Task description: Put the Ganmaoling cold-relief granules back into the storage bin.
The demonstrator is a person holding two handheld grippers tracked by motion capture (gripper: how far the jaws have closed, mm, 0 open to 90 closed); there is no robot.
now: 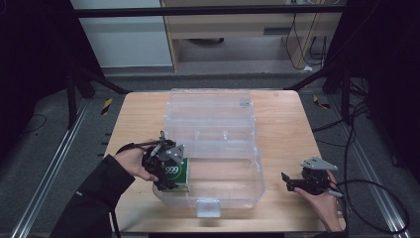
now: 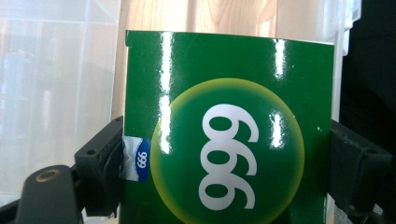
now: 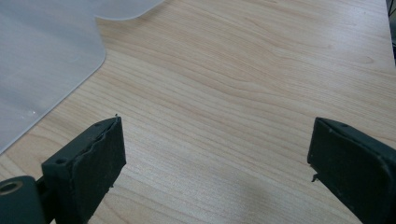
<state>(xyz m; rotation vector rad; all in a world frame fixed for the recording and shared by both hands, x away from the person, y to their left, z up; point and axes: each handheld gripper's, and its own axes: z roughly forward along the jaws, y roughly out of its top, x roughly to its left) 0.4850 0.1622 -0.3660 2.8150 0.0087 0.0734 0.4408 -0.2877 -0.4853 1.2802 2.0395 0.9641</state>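
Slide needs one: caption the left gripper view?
Left gripper clamps a green box marked 999 beside the clear plastic case.

My right gripper has its two black jaws standing wide apart with nothing between them. Below them lies the light wooden table with its grain running across. The rounded corner of a clear frosted plastic box sits at upper left, apart from my jaws.
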